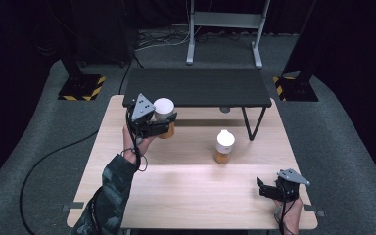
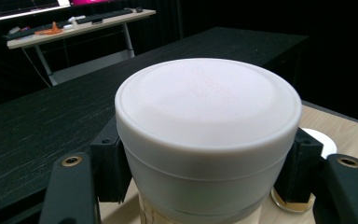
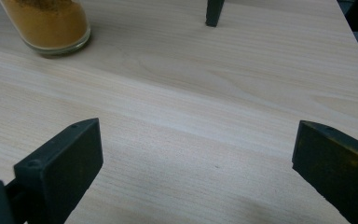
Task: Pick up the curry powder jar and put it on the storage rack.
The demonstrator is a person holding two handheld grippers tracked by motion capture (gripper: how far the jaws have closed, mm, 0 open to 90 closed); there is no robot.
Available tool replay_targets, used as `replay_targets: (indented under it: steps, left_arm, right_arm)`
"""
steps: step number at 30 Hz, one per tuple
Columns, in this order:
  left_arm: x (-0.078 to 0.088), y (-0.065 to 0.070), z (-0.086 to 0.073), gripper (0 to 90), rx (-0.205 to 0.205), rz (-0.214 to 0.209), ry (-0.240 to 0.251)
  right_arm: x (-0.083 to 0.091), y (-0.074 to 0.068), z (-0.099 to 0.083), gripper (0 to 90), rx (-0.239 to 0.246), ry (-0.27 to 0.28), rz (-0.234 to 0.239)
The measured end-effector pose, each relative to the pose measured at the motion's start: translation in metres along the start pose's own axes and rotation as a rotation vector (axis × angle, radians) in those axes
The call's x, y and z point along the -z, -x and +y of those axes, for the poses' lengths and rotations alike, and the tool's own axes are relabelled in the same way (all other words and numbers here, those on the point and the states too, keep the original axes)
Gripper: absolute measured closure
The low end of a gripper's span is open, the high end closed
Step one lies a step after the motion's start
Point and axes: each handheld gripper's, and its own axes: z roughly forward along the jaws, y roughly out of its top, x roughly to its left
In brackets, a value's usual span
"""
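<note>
The left tool [image 1: 170, 119] clamps the white-capped jar [image 1: 164, 110] just under its cap — a secure hold for carrying; the right tool [image 1: 260, 187] rests agape on the counter [image 1: 196, 186].

A light wooden table [image 1: 191, 191] fills the near half of the high view, lit from above with a pale sheen across its grain. At its 12 o'clock edge stands a low black shelf [image 1: 196, 87] on thin dark legs. Grey carpet [image 1: 338, 147] lies all round. At 10 and 2 o'clock, black posts rise from hazard-striped bases [image 1: 81, 88] — a grey metal frame [image 1: 223, 29] stands between, against darkness.
</note>
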Motion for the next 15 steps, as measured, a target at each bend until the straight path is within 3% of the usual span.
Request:
replay_targets:
  steps: [15]
  left_arm:
    - [0.001,-0.004,0.019,33.6,-0.020,-0.010,0.023]
  right_arm:
    - [0.000,0.000,0.000,0.5,0.002,-0.002,0.000]
